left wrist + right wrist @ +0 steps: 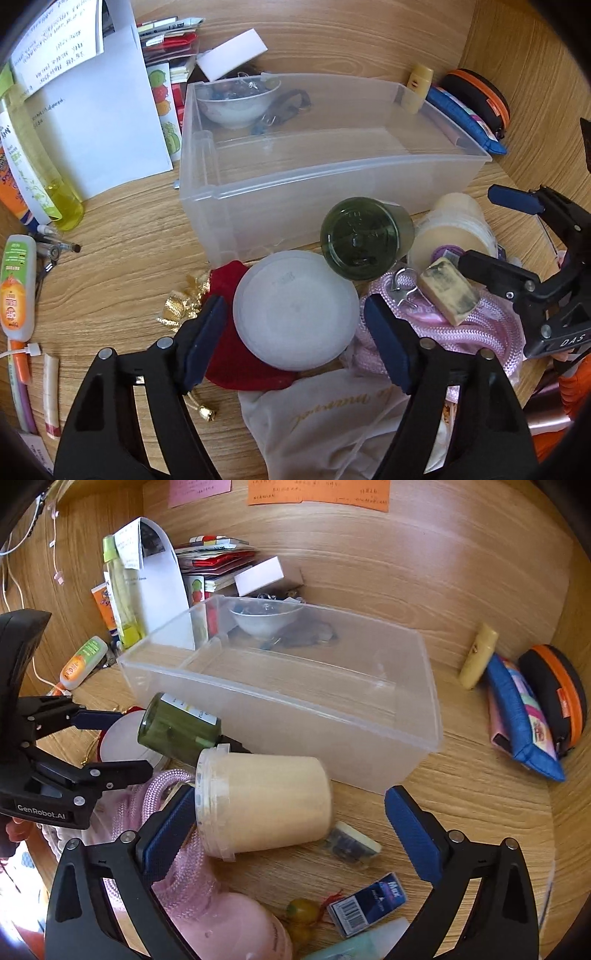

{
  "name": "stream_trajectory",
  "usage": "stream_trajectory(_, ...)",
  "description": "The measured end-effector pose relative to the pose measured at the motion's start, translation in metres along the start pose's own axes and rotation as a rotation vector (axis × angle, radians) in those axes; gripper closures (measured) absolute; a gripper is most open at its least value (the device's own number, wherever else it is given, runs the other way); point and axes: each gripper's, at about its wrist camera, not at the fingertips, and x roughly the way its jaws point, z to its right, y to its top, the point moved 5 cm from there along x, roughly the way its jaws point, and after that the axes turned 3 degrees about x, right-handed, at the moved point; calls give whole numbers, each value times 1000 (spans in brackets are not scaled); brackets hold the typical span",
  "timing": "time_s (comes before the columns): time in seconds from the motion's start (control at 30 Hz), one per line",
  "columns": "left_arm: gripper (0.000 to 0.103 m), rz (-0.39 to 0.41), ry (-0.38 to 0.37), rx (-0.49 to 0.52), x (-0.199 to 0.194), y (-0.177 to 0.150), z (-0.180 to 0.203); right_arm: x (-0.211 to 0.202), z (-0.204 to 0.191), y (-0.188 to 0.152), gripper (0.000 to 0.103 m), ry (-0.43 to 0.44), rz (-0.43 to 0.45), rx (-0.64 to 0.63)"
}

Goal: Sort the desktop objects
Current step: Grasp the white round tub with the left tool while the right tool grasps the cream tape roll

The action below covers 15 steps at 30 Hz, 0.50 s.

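A clear plastic bin point(332, 177) point(295, 701) stands empty in the middle of the wooden desk. My left gripper point(295, 332) point(136, 742) is open around a white round jar point(295, 310) that lies on a red pouch point(236, 362), with narrow gaps at both pads. A dark green bottle point(365, 240) point(177, 731) lies against the bin. My right gripper point(291, 834) point(491, 232) is wide open around a cream tub point(266, 805) point(450, 229) lying on its side, and the left pad is close to its lid.
A pink rope point(166, 786), a dirty eraser point(447, 291) and a white cloth bag point(325, 417) crowd the front. Papers and bottles point(62, 192) stand at the left. A yellow tube point(476, 657), blue pouch point(517, 716) and orange-rimmed case point(561, 694) lie at the right.
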Motion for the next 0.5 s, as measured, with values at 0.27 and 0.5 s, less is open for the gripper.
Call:
stream_trajectory(0.27,28,21,-23,-14,4,0,-5,4,5,0,6,58,-22,35)
stream_trajectory(0.5,39,50,-14,-19,-12,-4,-6,7,-4,-5,39,114,-55,19)
